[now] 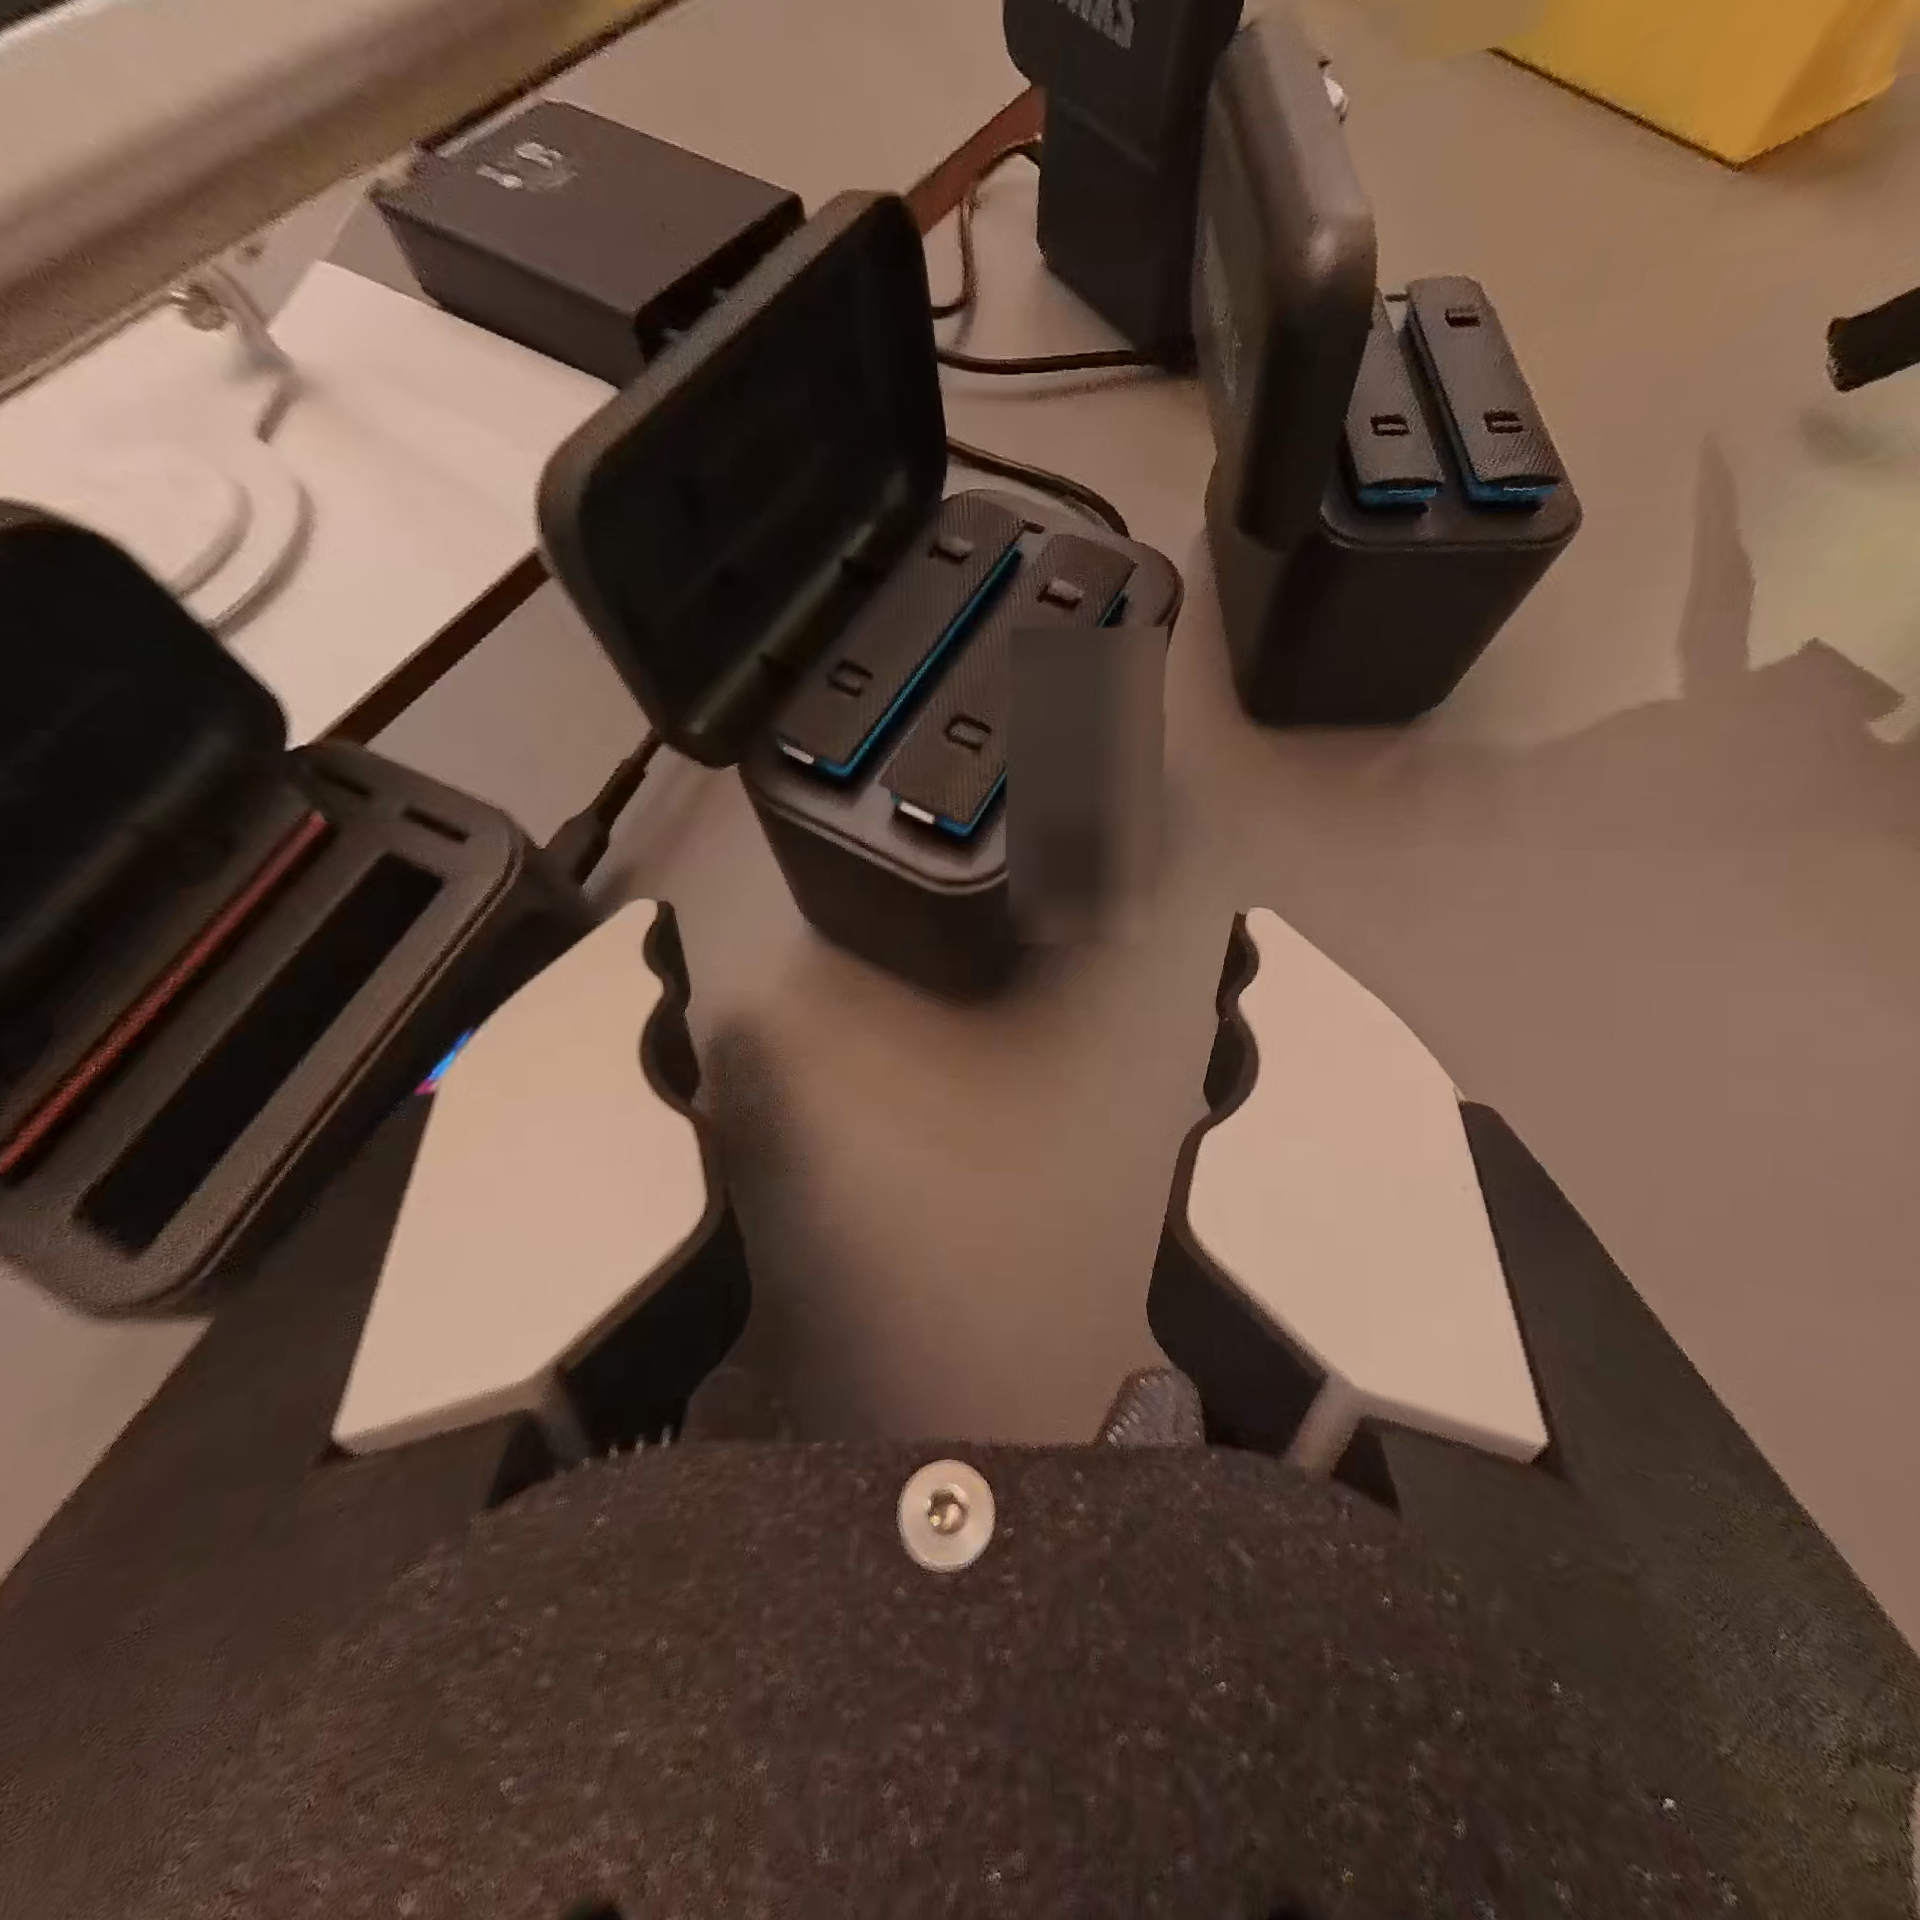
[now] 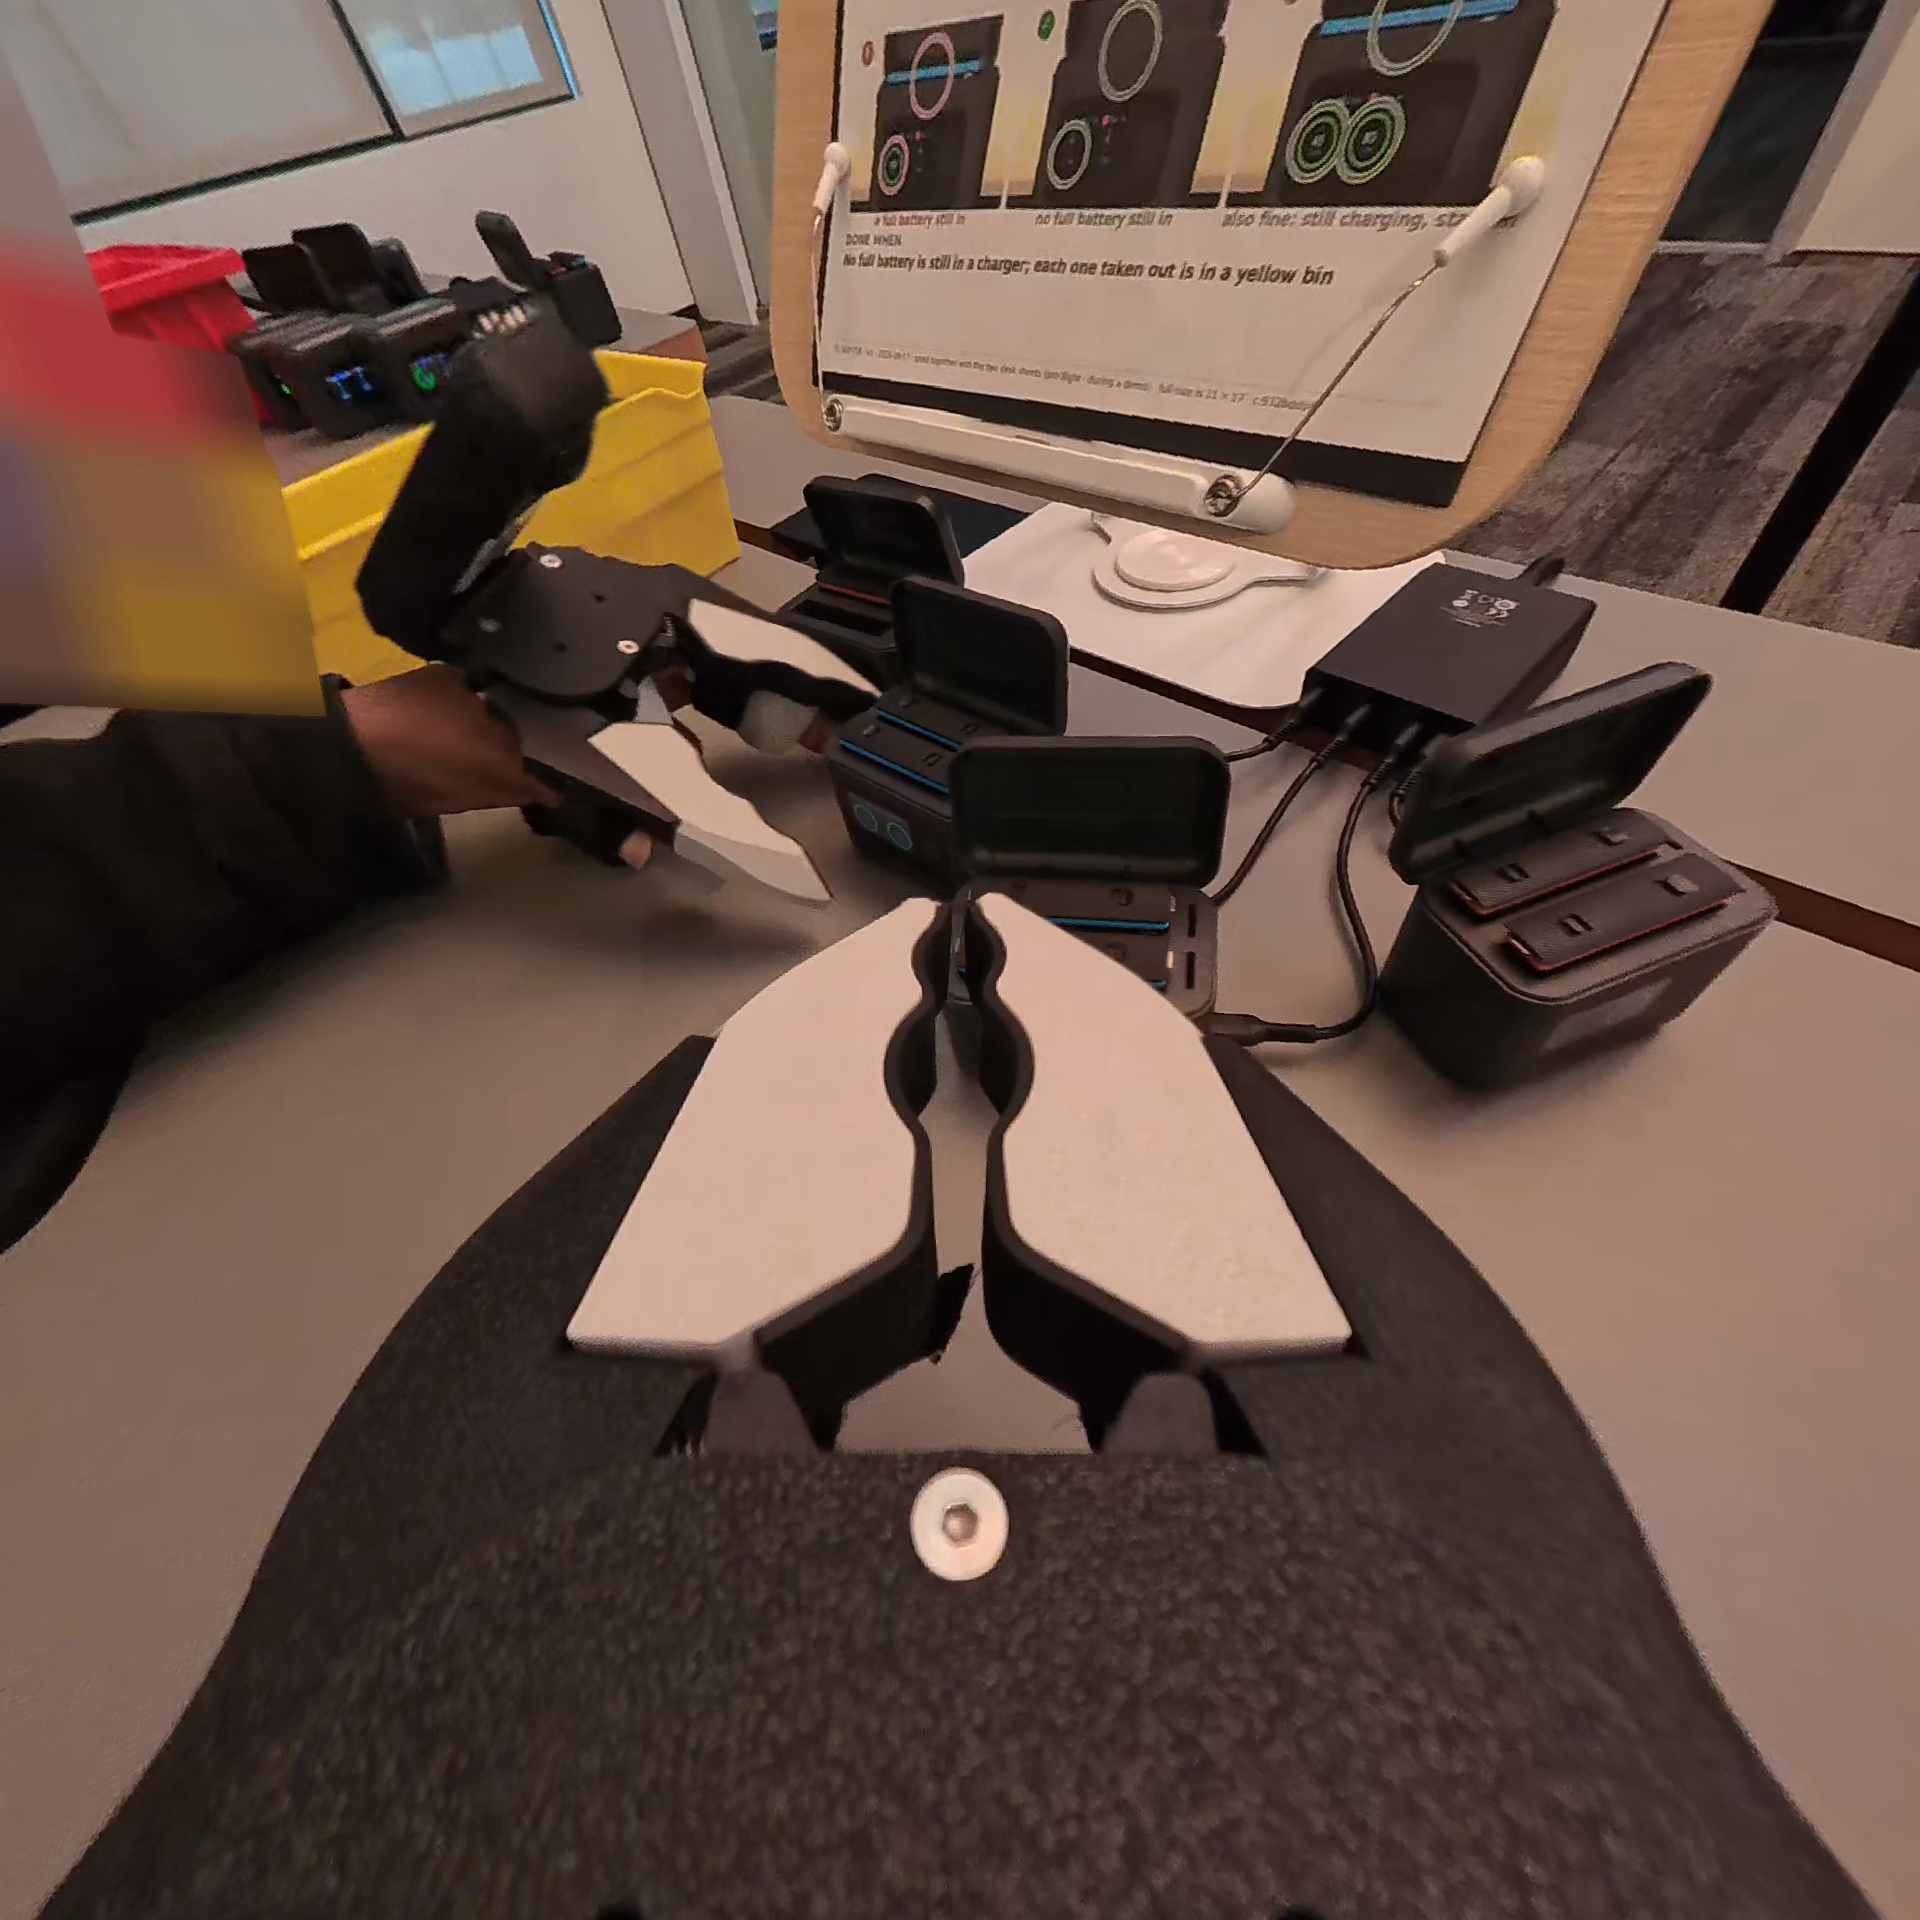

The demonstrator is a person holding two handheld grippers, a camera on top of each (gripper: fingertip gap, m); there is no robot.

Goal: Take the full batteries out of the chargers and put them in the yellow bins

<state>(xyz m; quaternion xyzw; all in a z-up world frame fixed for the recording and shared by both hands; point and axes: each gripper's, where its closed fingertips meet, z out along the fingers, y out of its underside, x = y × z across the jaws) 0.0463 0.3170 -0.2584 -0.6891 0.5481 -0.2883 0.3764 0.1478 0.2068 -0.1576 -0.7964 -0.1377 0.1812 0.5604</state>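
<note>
In the left wrist view my left gripper (image 1: 951, 935) is open and empty, just short of a black charger (image 1: 883, 852) whose lid is up. That charger holds two blue-edged batteries (image 1: 904, 665). A second open charger (image 1: 1403, 613) to the right holds two more blue-edged batteries (image 1: 1455, 405). A third charger (image 1: 260, 1039) at left holds a red-edged battery beside an empty slot. My right gripper (image 2: 956, 920) is shut with nothing seen in it, in front of an open charger (image 2: 1101, 914). A yellow bin (image 2: 623, 468) stands behind the left gripper (image 2: 847, 790).
A charger with red-edged batteries (image 2: 1558, 935) sits at right, cabled to a black power hub (image 2: 1455, 644). An instruction board on a white stand (image 2: 1195, 312) rises behind the chargers. A red bin (image 2: 156, 281) and more chargers (image 2: 353, 364) are on a far table.
</note>
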